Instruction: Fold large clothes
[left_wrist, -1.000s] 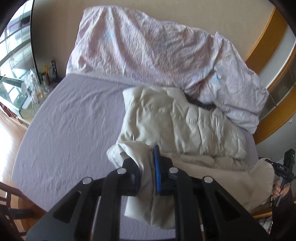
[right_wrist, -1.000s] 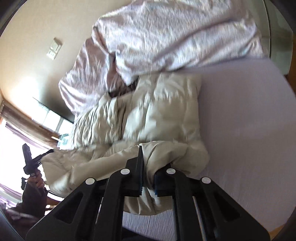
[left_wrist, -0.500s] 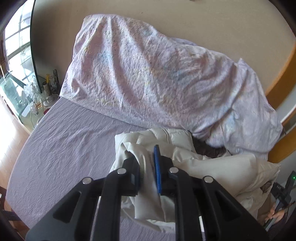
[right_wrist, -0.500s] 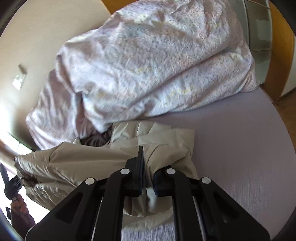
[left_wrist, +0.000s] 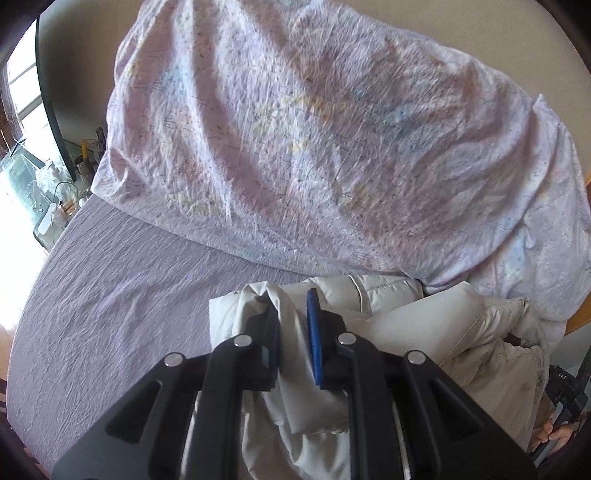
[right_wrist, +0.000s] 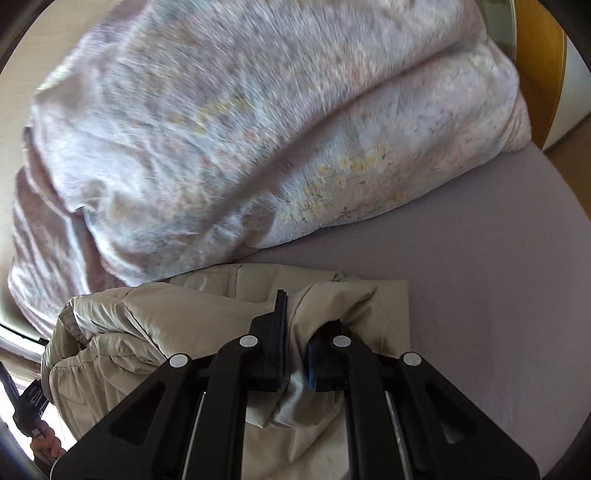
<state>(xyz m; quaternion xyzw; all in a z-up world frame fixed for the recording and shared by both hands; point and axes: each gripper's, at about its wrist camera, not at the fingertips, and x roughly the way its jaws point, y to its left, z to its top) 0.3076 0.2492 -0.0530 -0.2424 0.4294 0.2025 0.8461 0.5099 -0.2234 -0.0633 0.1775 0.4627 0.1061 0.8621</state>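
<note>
A cream quilted puffer jacket (left_wrist: 436, 332) lies bunched on the lilac bed sheet (left_wrist: 122, 280), close to the duvet. My left gripper (left_wrist: 291, 314) is shut on a fold of the jacket at its left end. My right gripper (right_wrist: 297, 314) is shut on a fold of the same jacket (right_wrist: 155, 321) at its right end. The jacket stretches between the two grippers, doubled over itself. Its underside and sleeves are hidden in the folds.
A large crumpled floral duvet (left_wrist: 314, 140) is heaped against the beige wall right behind the jacket. A bedside shelf with bottles (left_wrist: 70, 184) stands left of the bed. Bare sheet (right_wrist: 498, 295) lies to the right. A wooden frame (right_wrist: 543, 55) stands at the far right.
Both grippers have carried the held jacket edge forward over the rest of the jacket, toward the duvet. The jacket is now doubled over and the duvet looms much closer.
</note>
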